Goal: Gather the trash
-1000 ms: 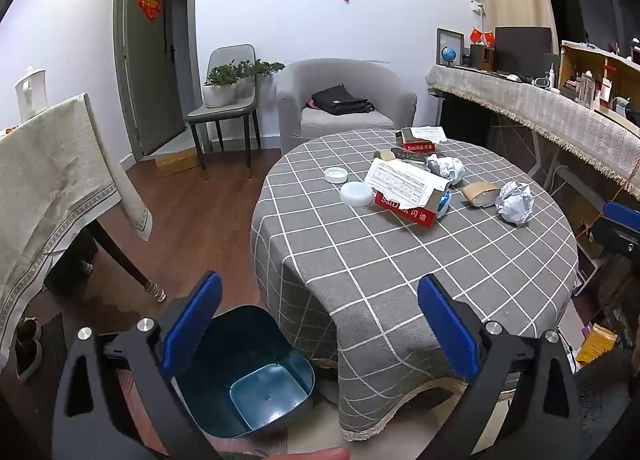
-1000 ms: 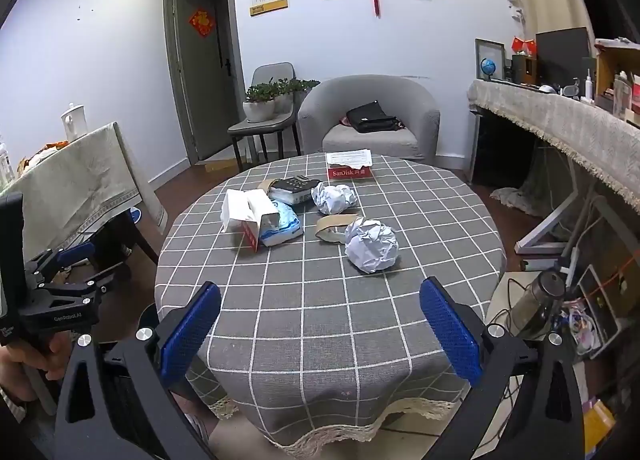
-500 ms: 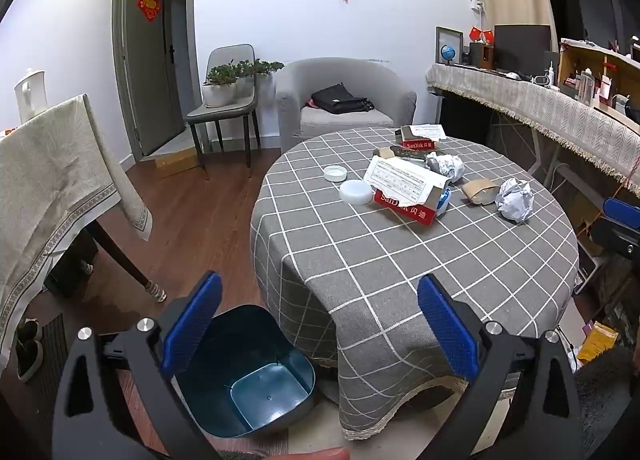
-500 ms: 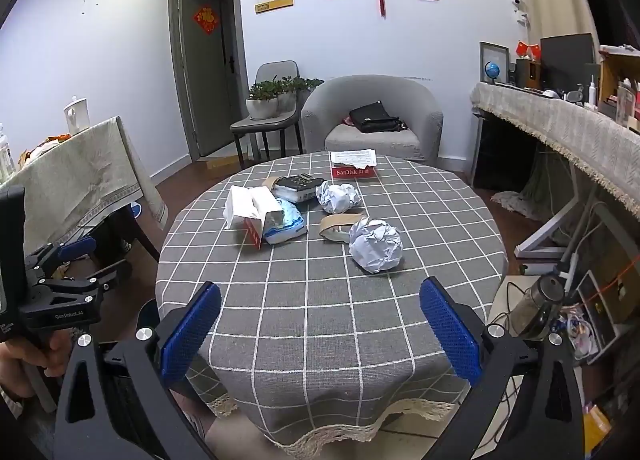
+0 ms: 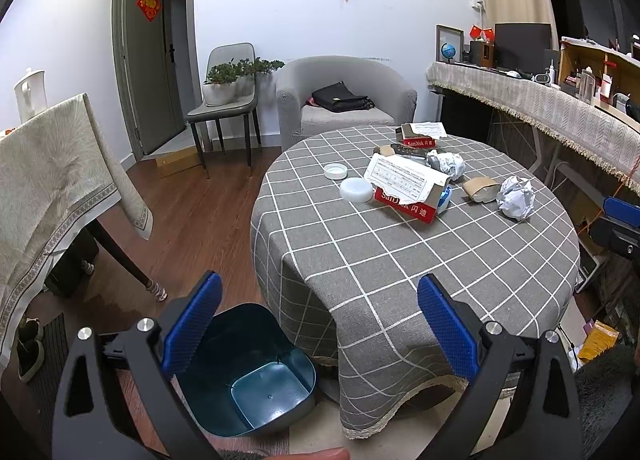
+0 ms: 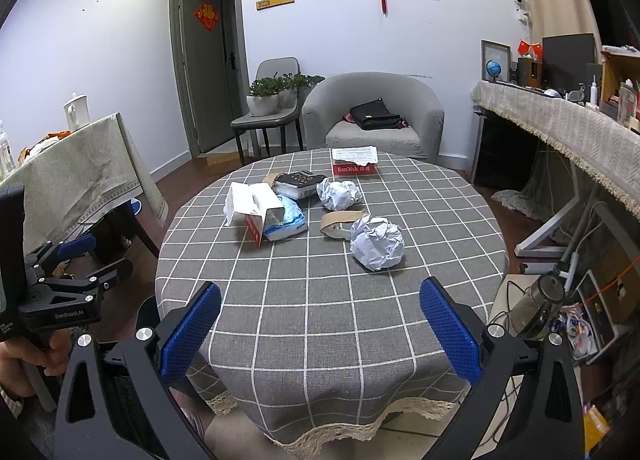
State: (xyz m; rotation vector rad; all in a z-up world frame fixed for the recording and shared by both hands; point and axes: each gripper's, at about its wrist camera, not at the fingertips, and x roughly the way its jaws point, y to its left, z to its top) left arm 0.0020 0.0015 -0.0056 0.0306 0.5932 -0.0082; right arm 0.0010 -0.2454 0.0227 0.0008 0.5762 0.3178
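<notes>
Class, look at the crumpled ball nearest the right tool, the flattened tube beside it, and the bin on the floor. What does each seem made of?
Crumpled ball: white paper, matte, with sharp creases.
Flattened tube: brown cardboard, dull, likely an empty roll core.
Bin: probably plastic, possibly painted metal; smooth teal walls show a soft sheen.

on the round table [image 6: 320,300], the crumpled paper ball [image 6: 377,242] lies nearest the right wrist camera, touching the cardboard roll [image 6: 340,219] behind it. left of the ball sits the torn box [image 6: 256,211]. the bin [image 5: 248,372] stands on the floor beside the table.
</notes>
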